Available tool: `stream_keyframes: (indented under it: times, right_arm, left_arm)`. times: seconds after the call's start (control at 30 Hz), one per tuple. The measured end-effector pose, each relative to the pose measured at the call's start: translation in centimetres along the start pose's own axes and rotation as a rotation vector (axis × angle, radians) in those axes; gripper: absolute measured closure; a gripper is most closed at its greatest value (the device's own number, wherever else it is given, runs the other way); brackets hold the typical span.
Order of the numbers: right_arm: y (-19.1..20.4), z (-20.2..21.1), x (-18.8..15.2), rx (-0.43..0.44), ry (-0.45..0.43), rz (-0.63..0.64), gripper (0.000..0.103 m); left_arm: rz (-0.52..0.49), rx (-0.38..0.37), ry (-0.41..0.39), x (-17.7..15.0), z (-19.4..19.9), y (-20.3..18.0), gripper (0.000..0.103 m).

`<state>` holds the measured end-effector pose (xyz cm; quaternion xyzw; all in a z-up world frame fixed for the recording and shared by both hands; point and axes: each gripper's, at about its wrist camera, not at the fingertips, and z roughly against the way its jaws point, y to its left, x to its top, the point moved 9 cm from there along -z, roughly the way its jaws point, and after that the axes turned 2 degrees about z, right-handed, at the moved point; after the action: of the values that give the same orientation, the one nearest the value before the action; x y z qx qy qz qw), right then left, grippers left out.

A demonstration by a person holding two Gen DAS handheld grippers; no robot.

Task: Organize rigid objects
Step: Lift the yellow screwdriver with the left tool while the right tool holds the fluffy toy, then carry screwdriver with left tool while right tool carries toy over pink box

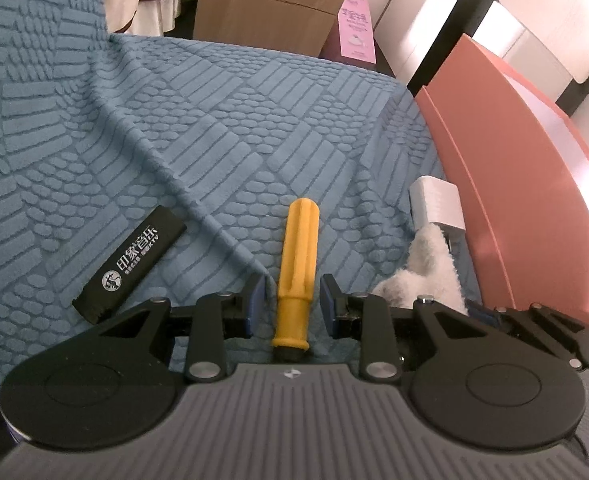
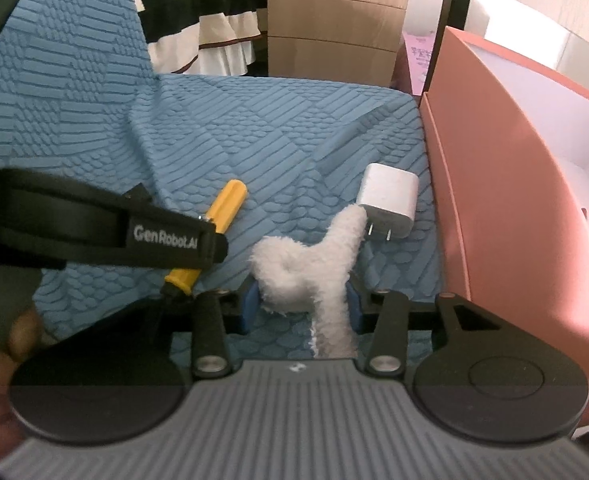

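A yellow screwdriver handle (image 1: 296,264) lies on the blue textured cover, between the open jaws of my left gripper (image 1: 292,300); the pads stand apart on each side of it. It also shows in the right wrist view (image 2: 218,216), partly behind the left gripper's body. My right gripper (image 2: 303,304) has its jaws on either side of a white fluffy sock (image 2: 314,268); I cannot tell if they press it. A white plug charger (image 2: 388,200) lies just beyond the sock, also seen in the left wrist view (image 1: 436,204). A black lighter (image 1: 132,264) with white print lies left.
A pink open box (image 2: 506,200) with a white inside stands right against the cover, also in the left wrist view (image 1: 506,184). A wooden cabinet (image 2: 334,20) stands behind. The cover rises into a fold (image 1: 34,60) at the left.
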<state>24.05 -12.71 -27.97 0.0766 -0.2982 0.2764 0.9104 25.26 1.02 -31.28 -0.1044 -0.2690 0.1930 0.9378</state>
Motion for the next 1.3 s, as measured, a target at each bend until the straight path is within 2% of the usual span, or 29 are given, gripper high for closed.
stream_keyframes:
  times: [0.2, 0.43, 0.57, 0.7, 0.8, 1.03, 1.3]
  right_arm:
    - [0.3, 0.2, -0.1, -0.004, -0.001, 0.007, 0.057]
    - [0.4, 0.0, -0.6, -0.02, 0.013, 0.021, 0.057]
    - [0.4, 0.0, -0.5, -0.01, 0.016, 0.026, 0.057]
    - [0.7, 0.2, -0.7, 0.012, 0.004, 0.092, 0.057]
    - [-0.1, 0.5, -0.7, 0.021, 0.013, 0.041, 0.057]
    - [-0.9, 2.7, 0.8, 0.029, -0.025, 0.036, 0.057]
    - [-0.8, 5.9, 3.2, 0.074, -0.082, 0.057, 0.057]
  left_arm:
    - [-0.042, 0.02, -0.024, 0.0, -0.3, -0.7, 0.069]
    - [-0.044, 0.048, -0.052, 0.2, -0.4, -0.5, 0.078]
    - [-0.026, 0.036, -0.047, 0.3, -0.4, -0.3, 0.079]
    - [0.006, 0.003, -0.038, 0.4, 0.2, 0.0, 0.079]
    - [0.043, -0.025, -0.041, 0.6, 1.0, 0.3, 0.079]
    - [0.077, -0.072, -0.055, 0.9, 3.4, -0.2, 0.079]
    - [0.069, -0.067, -0.07, 1.6, 5.5, -1.0, 0.079]
